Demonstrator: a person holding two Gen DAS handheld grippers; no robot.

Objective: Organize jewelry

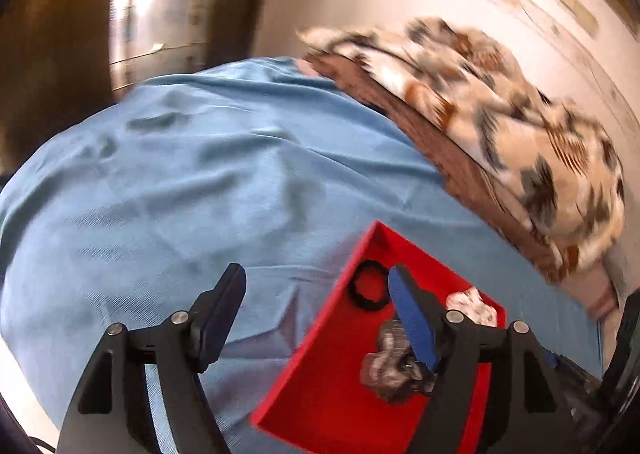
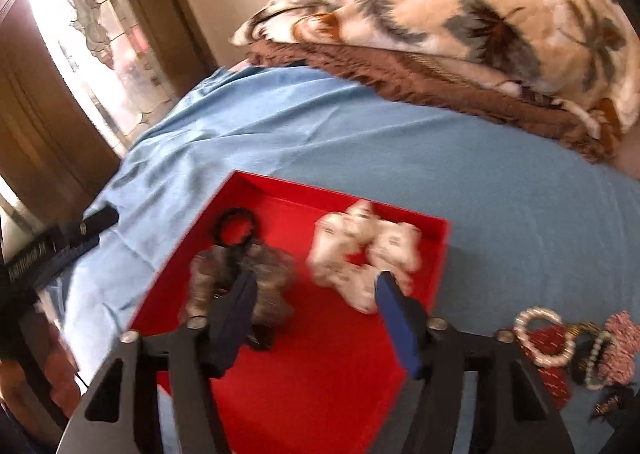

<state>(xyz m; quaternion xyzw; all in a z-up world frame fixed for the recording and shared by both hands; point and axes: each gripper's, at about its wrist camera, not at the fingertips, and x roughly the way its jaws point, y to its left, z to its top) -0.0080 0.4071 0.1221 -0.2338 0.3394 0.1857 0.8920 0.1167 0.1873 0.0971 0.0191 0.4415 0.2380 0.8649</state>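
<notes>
Both grippers gape empty over the red tray [image 2: 436, 254], right gripper [image 2: 316, 318] above the white scrunchie [image 2: 360, 250]; unsorted pearl bracelets [image 2: 540, 338] wait at 3 o'clock, apparently next

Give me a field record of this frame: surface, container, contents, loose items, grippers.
surface: blue bedsheet
container: red open box
contents: black ring hair tie; grey-brown fuzzy scrunchie; white printed scrunchie
loose items: pile of pearl, red and pink accessories on the sheet beside the box
left gripper: open, empty
right gripper: open, empty
</notes>
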